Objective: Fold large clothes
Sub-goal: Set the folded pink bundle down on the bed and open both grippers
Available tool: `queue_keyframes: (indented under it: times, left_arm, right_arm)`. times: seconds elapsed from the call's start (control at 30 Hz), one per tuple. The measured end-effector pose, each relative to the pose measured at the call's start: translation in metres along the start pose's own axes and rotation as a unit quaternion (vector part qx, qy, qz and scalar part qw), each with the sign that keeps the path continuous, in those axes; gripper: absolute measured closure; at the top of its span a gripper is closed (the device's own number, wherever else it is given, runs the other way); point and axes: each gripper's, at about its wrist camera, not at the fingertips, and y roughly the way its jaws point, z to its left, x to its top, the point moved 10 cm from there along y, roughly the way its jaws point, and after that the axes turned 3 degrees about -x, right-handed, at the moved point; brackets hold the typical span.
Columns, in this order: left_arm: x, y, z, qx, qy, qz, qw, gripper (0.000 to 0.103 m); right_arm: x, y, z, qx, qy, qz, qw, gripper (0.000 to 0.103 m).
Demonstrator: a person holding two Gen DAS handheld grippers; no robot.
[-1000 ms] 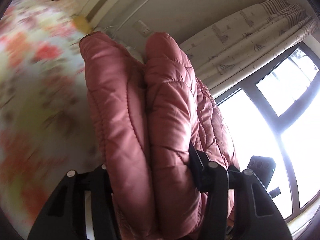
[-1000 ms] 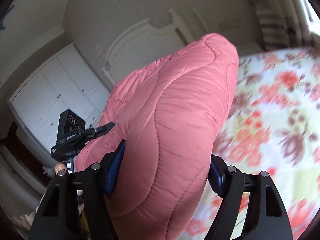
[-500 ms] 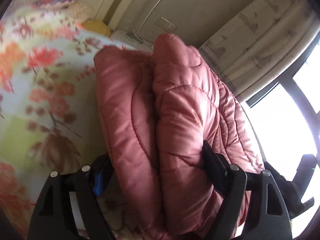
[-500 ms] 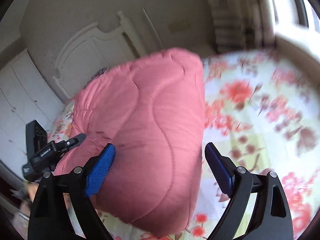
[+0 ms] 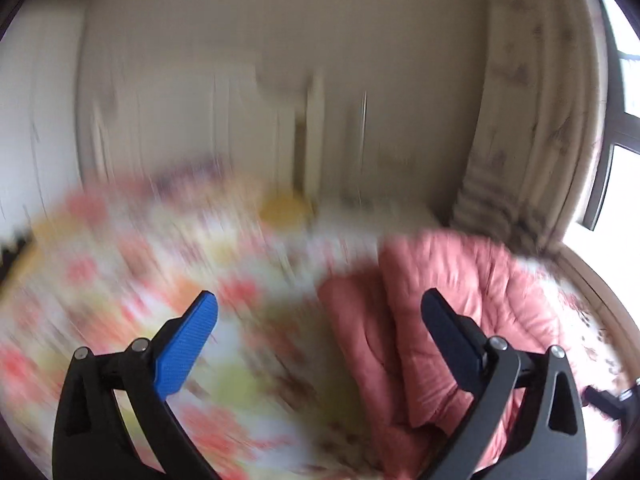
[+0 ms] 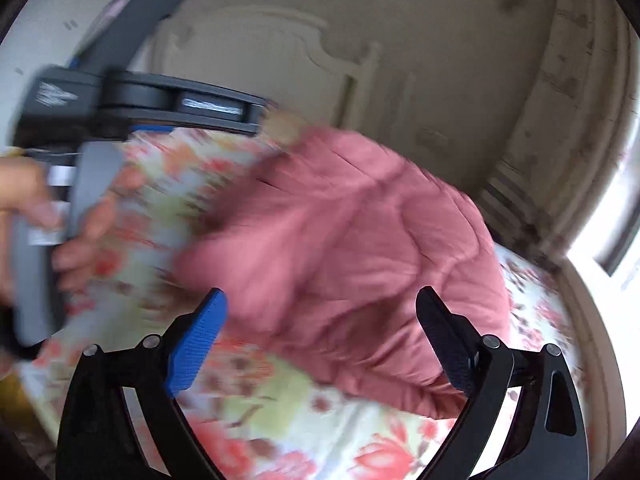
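Both views are smeared by motion; fine detail is mostly lost.

Left wrist view: your left gripper (image 5: pixel 320 312) stands wide, its jaws having just been opening, with nothing between the pads. The pink quilted jacket (image 5: pixel 472 312) lies folded on the floral bedspread (image 5: pixel 120 280) at right of frame, partly behind the dark right-hand finger (image 5: pixel 452 336). Its lower edge is cut off by the gripper frame. Whether that finger touches the fabric you cannot tell. A yellow blob (image 5: pixel 282 208) at the far edge of the bed is too blurred to identify. The curtain (image 5: pixel 532 128) and a window strip sit at far right.

Right wrist view: your right gripper (image 6: pixel 320 312) is also spread wide, jaws just having been opening, pads clear of the cloth. The jacket (image 6: pixel 360 240) sits mid-frame on the bedspread (image 6: pixel 280 412), beyond the fingertips; its lower right corner is hidden behind the right-hand finger (image 6: pixel 444 336). In the upper left, your left hand (image 6: pixel 80 220) grips the other device's handle, heavily blurred and cut off at the frame edge. The white headboard (image 6: pixel 280 40) shows behind.
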Motion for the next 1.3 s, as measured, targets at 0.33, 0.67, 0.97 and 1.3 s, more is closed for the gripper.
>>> queue_keyframes:
  times: [0.33,0.67,0.97,1.3]
  left_arm:
    - [0.062,-0.151,-0.006,-0.001,-0.039,-0.109,0.9933,0.002]
    - [-0.055,-0.082,-0.071,-0.028,0.040,0.060,0.9970,0.002]
    - [-0.076,-0.068,-0.095,-0.032,0.080,0.072,0.9937,0.002]
    - [-0.074,-0.074,-0.093,-0.034,0.070,0.072,0.9943,0.002]
  right_arm:
    - [0.057,-0.157,-0.104,-0.062,0.117,-0.161,0.978,0.005]
    - [-0.027,-0.091,-0.141,-0.098,0.175,-0.017,0.979,0.005]
    - [-0.042,-0.073,-0.128,-0.089,0.163,0.002,0.983,0.005]
    - [-0.038,-0.075,-0.123,-0.086,0.163,0.000,0.983,0.005]
